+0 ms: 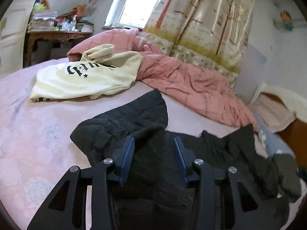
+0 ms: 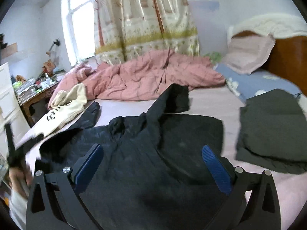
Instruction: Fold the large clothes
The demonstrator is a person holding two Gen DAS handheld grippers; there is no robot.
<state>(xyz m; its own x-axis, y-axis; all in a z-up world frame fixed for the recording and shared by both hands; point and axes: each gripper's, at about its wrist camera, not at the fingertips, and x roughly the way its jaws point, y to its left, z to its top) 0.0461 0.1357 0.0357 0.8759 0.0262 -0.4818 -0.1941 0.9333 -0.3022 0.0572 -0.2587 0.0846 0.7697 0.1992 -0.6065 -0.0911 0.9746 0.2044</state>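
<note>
Two cameras look across one bed [image 1: 28,134], its pale pink sheet printed with faint white flowers. Beyond it, at twelve o'clock, a bright window [image 1: 142,3] stands beside a glossy curtain [image 1: 207,23] printed with slim brown trees over a grass-green band. At ten o'clock in my left view a carved wooden table [image 1: 57,36] carries a heap of papers and small clutter, too blurred to name.

The black jacket [image 2: 153,163] I am folding lies spread over the near part of the sheet, thin and crinkled, with one sleeve poking up toward twelve o'clock and another trailing to ten o'clock. My left gripper [image 1: 153,145] hangs over it with its ribbed blue pads [image 1: 127,157] partly apart, no cloth between them. My right gripper [image 2: 153,153] stands spread wide over the same cloth, pinching nothing.

A cream sweatshirt [image 1: 86,76] with black gothic lettering lies crumpled at eleven o'clock in my left view, its edge resting against a rumpled pink checked quilt [image 2: 144,74] that runs along the far side of the bed. At two o'clock in my right view sits a dark grey folded garment [image 2: 272,130], well apart from the jacket, with a blue pillow [image 2: 259,84], a pink cushion [image 2: 249,53] and a wooden headboard [image 2: 287,57] behind it.
</note>
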